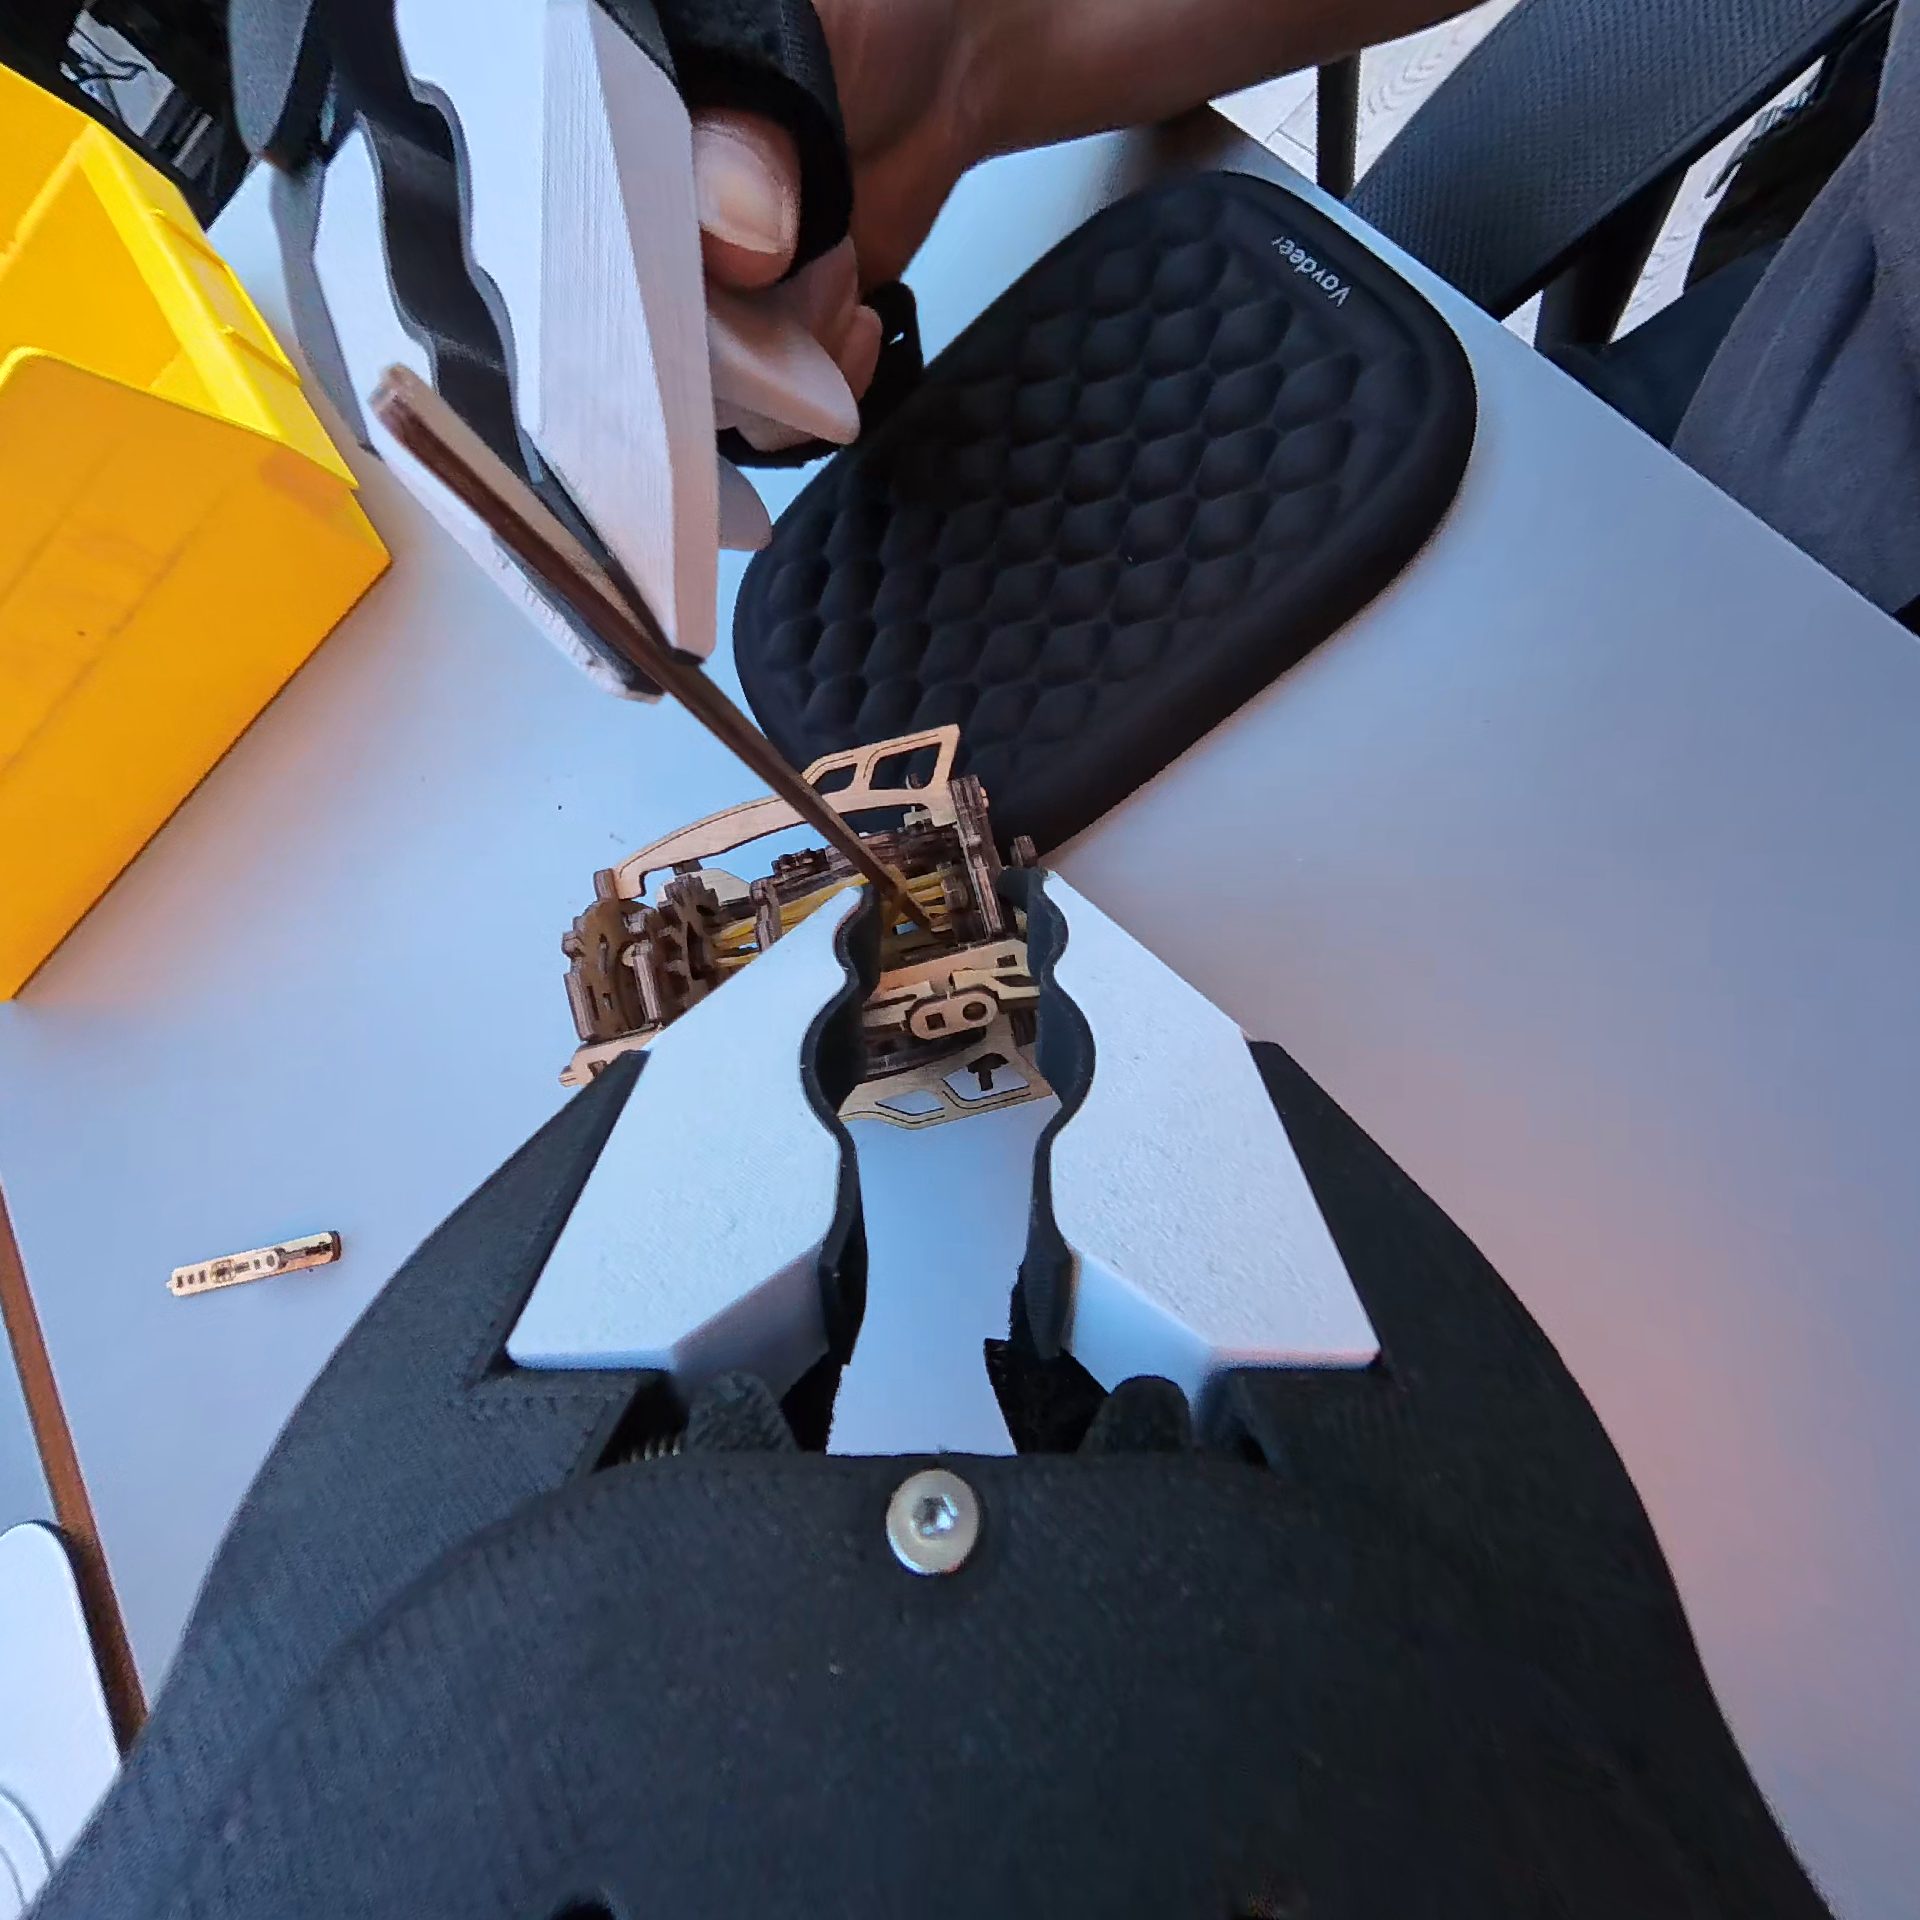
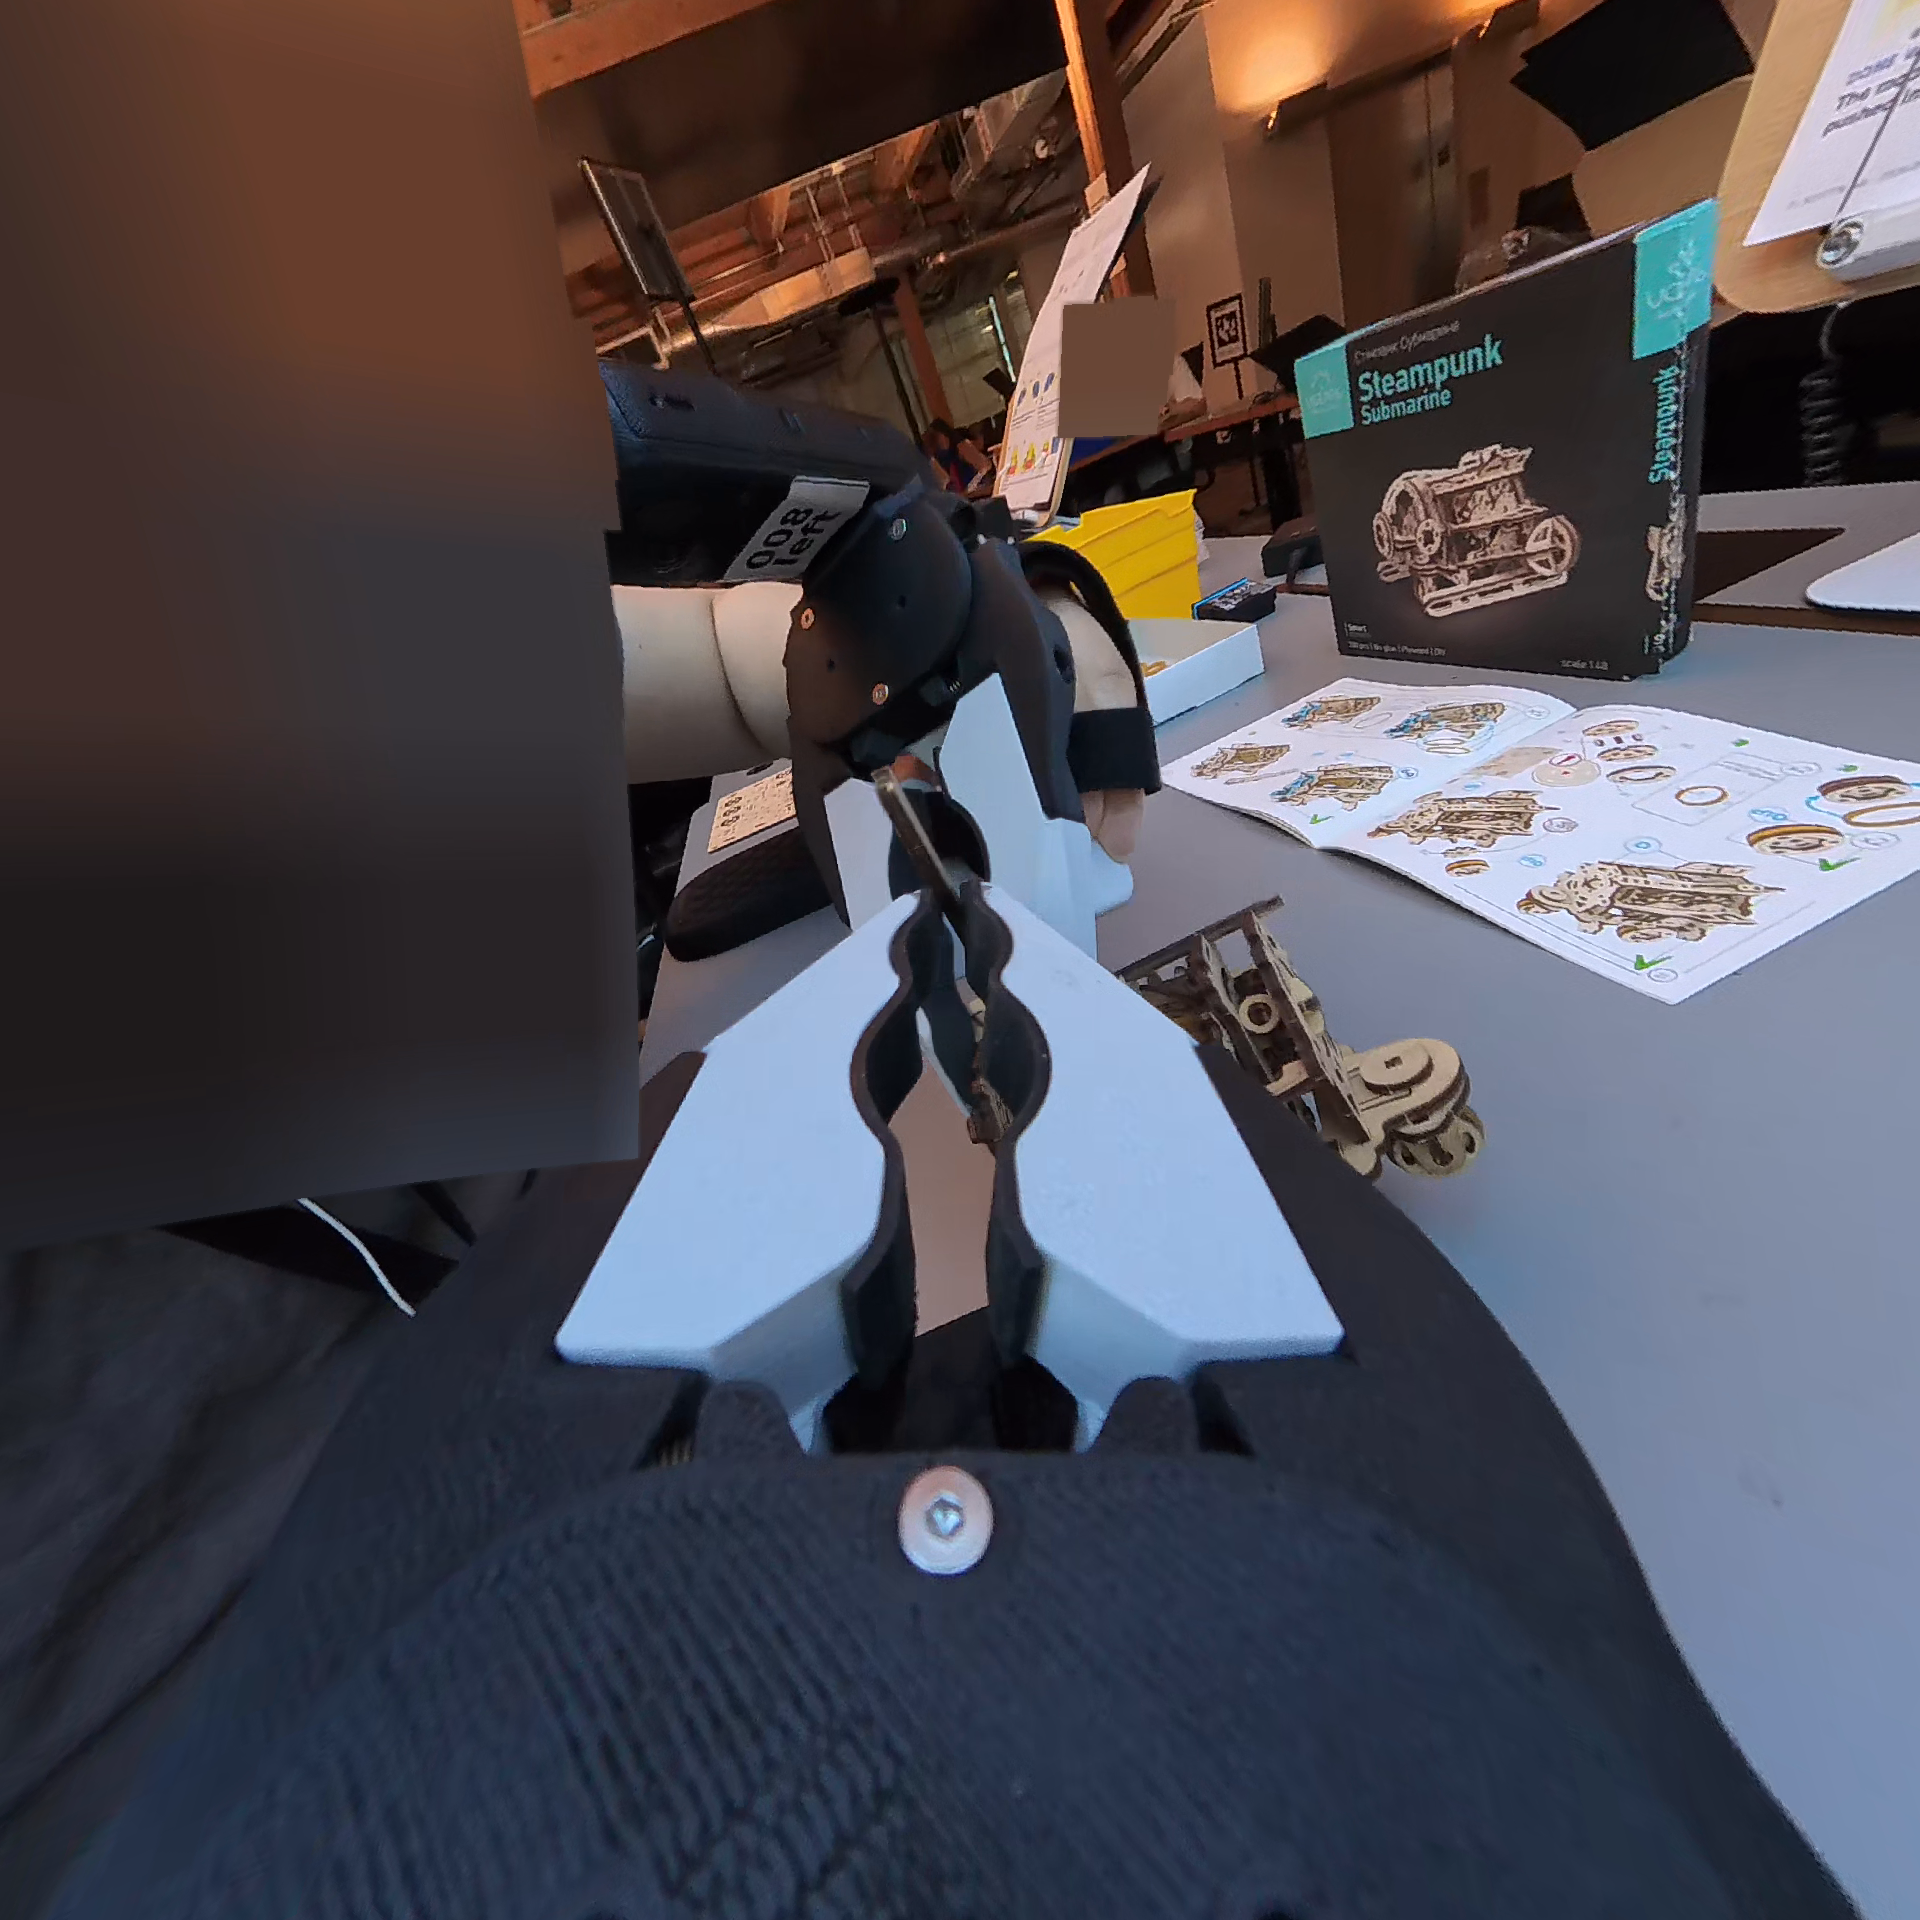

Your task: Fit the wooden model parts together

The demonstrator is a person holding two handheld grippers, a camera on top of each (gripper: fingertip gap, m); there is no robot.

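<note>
Wooden model [image 1: 821,925] stands on the grey table [image 1: 1507,935], just beside the edge of a black pad [image 1: 1122,499]. Left gripper [image 1: 951,940] pinches its near end. Right gripper [image 1: 649,644] is pressed on a thin wooden strip [image 1: 665,665], whose tip reaches between the yellow rubber bands [image 1: 914,899]. I think a slanted push may bend the strip or dislodge the bands.

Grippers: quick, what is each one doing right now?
Left gripper: closed on the wooden model, steadying it on the table.
Right gripper: closed on a thin wooden strip, tip poked into the model.
</note>
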